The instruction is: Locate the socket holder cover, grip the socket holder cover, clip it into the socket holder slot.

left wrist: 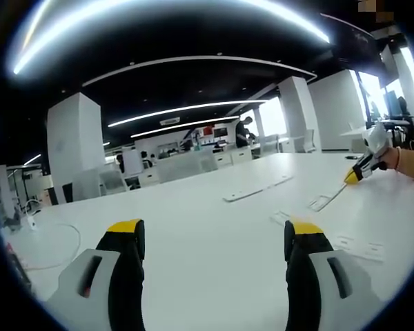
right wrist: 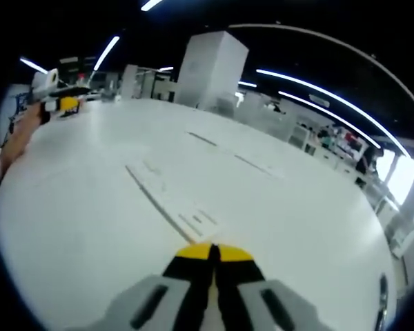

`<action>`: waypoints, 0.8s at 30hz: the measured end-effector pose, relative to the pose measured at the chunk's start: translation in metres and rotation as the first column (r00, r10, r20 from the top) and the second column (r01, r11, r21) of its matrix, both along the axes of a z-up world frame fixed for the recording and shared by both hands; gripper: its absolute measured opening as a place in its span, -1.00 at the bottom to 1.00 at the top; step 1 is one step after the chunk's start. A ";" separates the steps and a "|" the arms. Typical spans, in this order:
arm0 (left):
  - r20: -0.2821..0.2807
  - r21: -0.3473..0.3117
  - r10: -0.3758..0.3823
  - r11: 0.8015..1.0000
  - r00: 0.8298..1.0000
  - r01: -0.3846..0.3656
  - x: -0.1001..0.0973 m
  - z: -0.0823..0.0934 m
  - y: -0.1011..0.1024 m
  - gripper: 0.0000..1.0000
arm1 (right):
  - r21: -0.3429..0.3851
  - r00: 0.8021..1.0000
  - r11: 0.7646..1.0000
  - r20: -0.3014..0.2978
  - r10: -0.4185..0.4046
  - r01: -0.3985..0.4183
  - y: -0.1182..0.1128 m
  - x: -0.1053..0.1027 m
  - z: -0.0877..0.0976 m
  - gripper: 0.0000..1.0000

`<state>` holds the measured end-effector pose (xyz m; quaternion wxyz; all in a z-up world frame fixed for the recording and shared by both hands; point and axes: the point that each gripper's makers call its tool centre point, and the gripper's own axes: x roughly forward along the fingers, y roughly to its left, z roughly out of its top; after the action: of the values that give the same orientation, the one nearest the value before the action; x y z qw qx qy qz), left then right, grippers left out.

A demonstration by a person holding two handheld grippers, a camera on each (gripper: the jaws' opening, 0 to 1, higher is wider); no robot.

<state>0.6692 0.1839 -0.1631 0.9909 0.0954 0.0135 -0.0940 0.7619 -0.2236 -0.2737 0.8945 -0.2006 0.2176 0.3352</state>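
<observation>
Lying flat on a white tabletop (right wrist: pixel 69 227): several pale plastic parts, thin and low, nearly the tabletop's own colour. Showing just ahead of the right gripper (right wrist: pixel 212 254) in the right gripper view: a long socket holder strip (right wrist: pixel 167 200), long axis running up and left away from the jaws, near end almost touching the yellow tips, faint rectangular slots along it. Closing tip to tip, those jaws, holding nothing. Sitting wide apart in the left gripper view: the left gripper (left wrist: pixel 214 238), jaws black with yellow tips, bare tabletop between them. Lying ahead and to the right of it: a long flat strip (left wrist: pixel 257 188) set crosswise, a small rectangular plate (left wrist: pixel 320 203) likely being the socket holder cover, and another flat piece (left wrist: pixel 357 247) nearer. Reaching in from the right edge there, the right gripper (left wrist: pixel 352 176), tip just beside that plate. Judging the right gripper nearer the parts; telling cover from holder not being certain.
</observation>
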 end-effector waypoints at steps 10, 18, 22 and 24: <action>-0.004 0.005 0.003 1.000 1.000 -0.003 0.003 0.000 0.002 0.63 | 0.053 0.996 0.996 -0.055 0.074 -0.071 0.009 -0.016 -0.002 -0.92; -0.006 0.006 0.003 1.000 1.000 -0.003 0.006 0.003 0.005 0.63 | 0.070 0.994 0.993 -0.044 0.097 -0.094 0.015 -0.017 -0.003 -0.92; -0.005 0.005 0.004 1.000 1.000 -0.004 0.002 0.000 0.001 0.63 | 0.064 0.994 0.993 -0.038 0.101 -0.099 0.017 -0.019 -0.003 -0.92; -0.005 0.005 0.004 1.000 1.000 -0.004 0.004 0.002 0.003 0.63 | 0.067 0.994 0.992 -0.037 0.107 -0.105 0.019 -0.021 -0.003 -0.92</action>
<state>0.6733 0.1873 -0.1609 0.9908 0.0975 0.0166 -0.0922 0.7409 -0.2051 -0.2772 0.8769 -0.1759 0.2135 0.3930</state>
